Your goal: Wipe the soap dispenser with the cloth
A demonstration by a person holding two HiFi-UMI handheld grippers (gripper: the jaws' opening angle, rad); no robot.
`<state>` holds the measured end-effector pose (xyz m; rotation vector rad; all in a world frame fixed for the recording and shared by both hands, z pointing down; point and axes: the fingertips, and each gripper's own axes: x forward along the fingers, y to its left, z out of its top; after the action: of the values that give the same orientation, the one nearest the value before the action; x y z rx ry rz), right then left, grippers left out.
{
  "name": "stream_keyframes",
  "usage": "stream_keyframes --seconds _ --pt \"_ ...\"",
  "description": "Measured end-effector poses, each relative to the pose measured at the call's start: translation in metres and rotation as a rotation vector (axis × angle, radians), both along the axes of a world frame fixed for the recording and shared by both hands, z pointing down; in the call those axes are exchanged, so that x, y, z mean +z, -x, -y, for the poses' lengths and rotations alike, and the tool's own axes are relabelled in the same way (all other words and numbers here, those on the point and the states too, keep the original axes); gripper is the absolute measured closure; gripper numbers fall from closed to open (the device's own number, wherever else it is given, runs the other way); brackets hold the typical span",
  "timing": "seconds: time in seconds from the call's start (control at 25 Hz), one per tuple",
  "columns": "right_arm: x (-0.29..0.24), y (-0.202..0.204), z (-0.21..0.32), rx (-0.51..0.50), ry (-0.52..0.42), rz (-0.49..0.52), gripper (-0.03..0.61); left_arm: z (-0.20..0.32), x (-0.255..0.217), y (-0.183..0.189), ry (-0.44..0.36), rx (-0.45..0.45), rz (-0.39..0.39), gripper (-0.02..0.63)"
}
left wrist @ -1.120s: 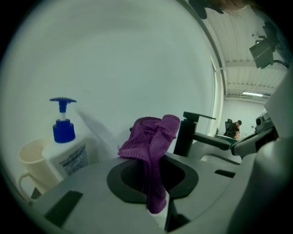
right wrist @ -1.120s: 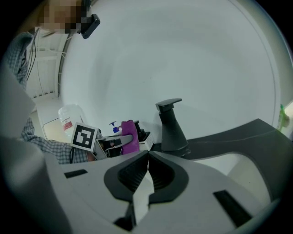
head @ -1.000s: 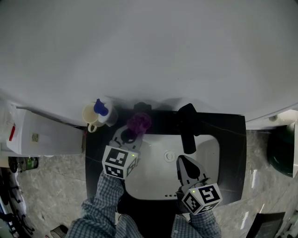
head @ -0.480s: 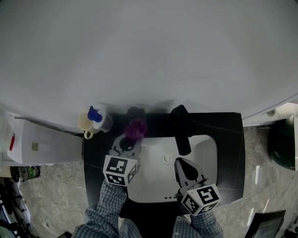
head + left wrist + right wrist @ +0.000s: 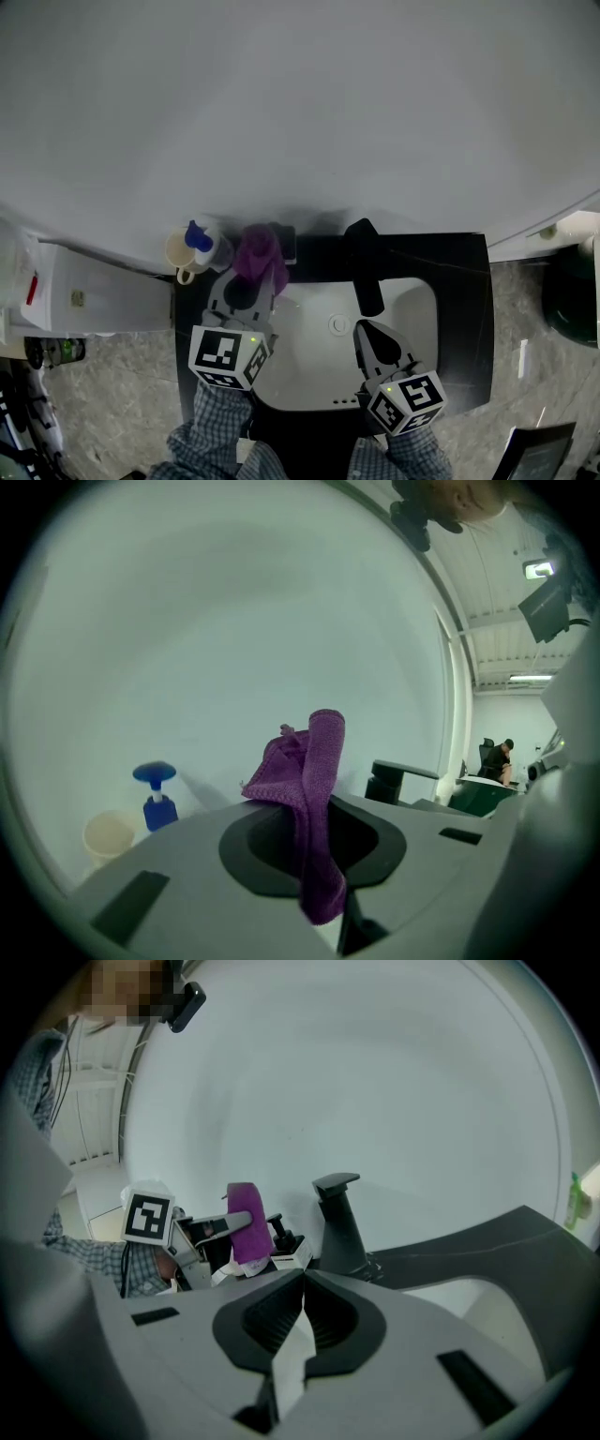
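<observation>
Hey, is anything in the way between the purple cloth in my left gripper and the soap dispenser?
Nothing visible does. The purple cloth in the left gripper sits right beside the soap dispenser; whether they touch is unclear. The blue pump bottle and faucet stand off to either side.

— Backdrop?
— Plain pale grey wall (image 5: 300, 103), bare across the whole upper half.
— Underfoot?
— Speckled grey stone floor (image 5: 103, 394), either side of a black countertop (image 5: 459, 272) with a white basin (image 5: 309, 361) sunk in.
— Elsewhere?
— White cabinet (image 5: 94, 291) just beside the counter's left edge; dark green bin (image 5: 568, 305) far right. Overhead, white ribbed ceiling (image 5: 497, 639) and a lit lamp (image 5: 537, 569).
</observation>
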<state>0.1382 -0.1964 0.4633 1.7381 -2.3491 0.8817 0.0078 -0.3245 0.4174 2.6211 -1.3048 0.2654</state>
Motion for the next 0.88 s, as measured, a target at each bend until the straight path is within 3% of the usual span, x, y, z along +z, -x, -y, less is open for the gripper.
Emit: stream_keyframes --seconds 0.12,0.48,0.88 --pt "0.001 0.002 -0.001 -0.005 0.003 0.002 0.56 0.015 -0.007 -0.004 -0.028 -0.005 0.03 0.557" --pt "0.005 -0.004 -0.006 0.006 0.017 -0.001 0.56 0.019 0.012 -0.045 0.003 0.058 0.04 0.557" --pt "0.013 -0.016 -0.018 0.034 0.041 -0.002 0.56 0.025 0.062 -0.069 0.099 0.076 0.073 0.557"
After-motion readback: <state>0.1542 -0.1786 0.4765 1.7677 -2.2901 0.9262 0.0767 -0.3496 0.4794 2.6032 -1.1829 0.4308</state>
